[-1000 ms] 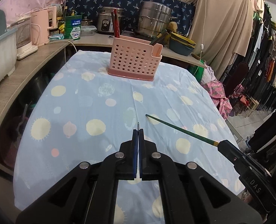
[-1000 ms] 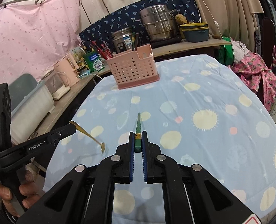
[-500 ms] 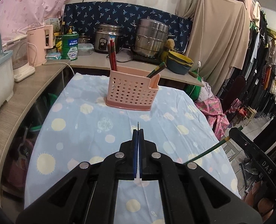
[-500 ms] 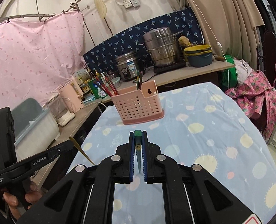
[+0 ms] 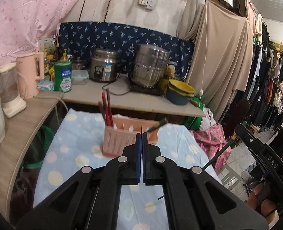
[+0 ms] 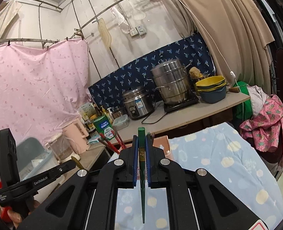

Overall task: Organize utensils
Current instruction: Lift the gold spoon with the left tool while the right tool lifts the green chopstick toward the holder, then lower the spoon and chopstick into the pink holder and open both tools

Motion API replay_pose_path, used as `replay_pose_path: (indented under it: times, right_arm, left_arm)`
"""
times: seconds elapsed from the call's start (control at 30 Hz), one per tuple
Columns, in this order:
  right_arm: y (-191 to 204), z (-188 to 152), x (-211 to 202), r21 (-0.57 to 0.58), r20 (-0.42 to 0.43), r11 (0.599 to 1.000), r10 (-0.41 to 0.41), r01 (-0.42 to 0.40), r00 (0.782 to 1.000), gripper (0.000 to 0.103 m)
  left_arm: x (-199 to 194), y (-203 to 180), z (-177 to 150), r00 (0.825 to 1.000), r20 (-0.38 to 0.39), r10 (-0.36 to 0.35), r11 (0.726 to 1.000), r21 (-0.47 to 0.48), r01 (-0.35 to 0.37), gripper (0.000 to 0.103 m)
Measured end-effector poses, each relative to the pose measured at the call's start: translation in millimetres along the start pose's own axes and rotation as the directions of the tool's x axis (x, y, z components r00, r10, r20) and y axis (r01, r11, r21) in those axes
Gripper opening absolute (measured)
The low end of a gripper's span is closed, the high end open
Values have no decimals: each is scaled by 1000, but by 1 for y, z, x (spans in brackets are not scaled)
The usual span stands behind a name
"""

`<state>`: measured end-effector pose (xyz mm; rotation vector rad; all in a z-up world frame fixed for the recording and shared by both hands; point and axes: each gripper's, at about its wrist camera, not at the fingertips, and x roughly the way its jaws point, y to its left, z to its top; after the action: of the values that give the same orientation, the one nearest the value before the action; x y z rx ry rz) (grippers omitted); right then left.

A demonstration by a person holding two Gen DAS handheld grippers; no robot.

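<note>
The right gripper (image 6: pixel 140 153) is pinching a green chopstick (image 6: pixel 142 172); the left gripper (image 5: pixel 141 140) is clamping a thin gold utensil (image 6: pixel 76 162), mostly hidden, partly blocking the pink basket (image 5: pixel 120 140).

Table (image 5: pixel 74 153) under blue spotted cloth (image 5: pixel 179 147); pink utensil basket (image 5: pixel 118 141) stands at far end.

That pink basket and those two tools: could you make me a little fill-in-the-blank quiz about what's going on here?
1. The right tool is shut on a ____ chopstick.
2. The basket stands on a cloth printed with ____.
3. Red chopsticks stand at the basket's ____ end in the left view.
4. The left tool grips a thin ____ utensil.

Missing words: green; dots; left; gold
</note>
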<state>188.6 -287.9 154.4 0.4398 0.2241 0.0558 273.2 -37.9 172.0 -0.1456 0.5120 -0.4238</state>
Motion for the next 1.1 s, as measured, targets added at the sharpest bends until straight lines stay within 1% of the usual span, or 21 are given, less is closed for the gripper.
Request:
replay_pose_path:
  times: [0.13,0.33,0.4,0.57,0.67,0.77,0.93,1.1]
  right_arm:
    - [1,29,27,22,62,1000,7,-8,998,7]
    - [0,66,74,65,151,998,3,-13,988,7]
    - [0,72,91,80,166,997,-6,-7,986,7]
    - [-2,73,138,98,165,995,-36,20,986,7]
    - [-6,65,165,98,130,994,-53,40,990,7]
    - [-10,50,188,91,62,994,-58,52,996,7]
    - [-14,23,205,60,-25,997,-57,58,998,7]
    - [-17,4,212,53,-101,997,-48,54,994,7]
  left_arm:
    - [20,2,33,999,43,-22,1000,-11,23,0]
    - [54,8,69,996,86,-8,1000,-4,8,0]
    - [71,12,76,997,79,-1,1000,-7,2,0]
    - [106,22,76,999,51,7,1000,-5,-7,0]
    - [127,27,69,1000,21,18,1000,-3,-18,0]
    - [143,31,59,1000,-9,27,1000,1,-27,0]
    - [160,41,45,998,-47,40,999,-5,-40,0]
    - [165,46,36,997,-64,52,998,-22,-54,2]
